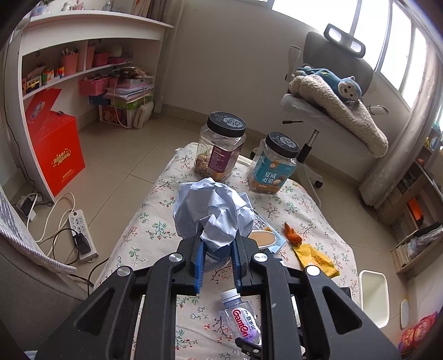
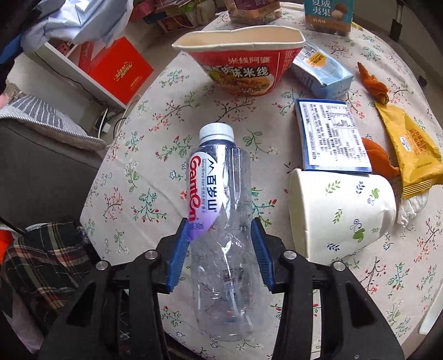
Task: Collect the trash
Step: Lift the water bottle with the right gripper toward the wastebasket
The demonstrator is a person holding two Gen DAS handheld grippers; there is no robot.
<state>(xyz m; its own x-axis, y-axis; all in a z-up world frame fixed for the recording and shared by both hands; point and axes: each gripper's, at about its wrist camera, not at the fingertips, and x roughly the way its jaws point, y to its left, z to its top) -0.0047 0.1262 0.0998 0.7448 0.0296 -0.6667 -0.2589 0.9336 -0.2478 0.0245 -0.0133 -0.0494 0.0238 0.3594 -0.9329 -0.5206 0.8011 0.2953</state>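
Note:
My left gripper (image 1: pixel 218 235) is shut on a crumpled ball of pale blue paper (image 1: pixel 213 210), held above the flowered tablecloth (image 1: pixel 155 221). The same paper ball (image 2: pixel 83 19) shows at the top left of the right wrist view. A clear plastic water bottle (image 2: pixel 218 221) with a white cap and a purple label lies on the cloth. My right gripper (image 2: pixel 220 224) points steeply down over it, its blue pads (image 2: pixel 180 243) pressing the bottle's dented sides. In the left wrist view the bottle (image 1: pixel 243 324) shows below my left gripper.
On the cloth lie a red noodle bowl (image 2: pixel 241 63), a tipped paper cup (image 2: pixel 343 213), a blue carton (image 2: pixel 321 72), a printed packet (image 2: pixel 332 135), a yellow wrapper (image 2: pixel 412 149) and orange peel (image 2: pixel 371 83). Two lidded jars (image 1: pixel 224 146) stand at the far end. A red box (image 1: pixel 55 144) and a power strip (image 1: pixel 81 229) are on the floor at left.

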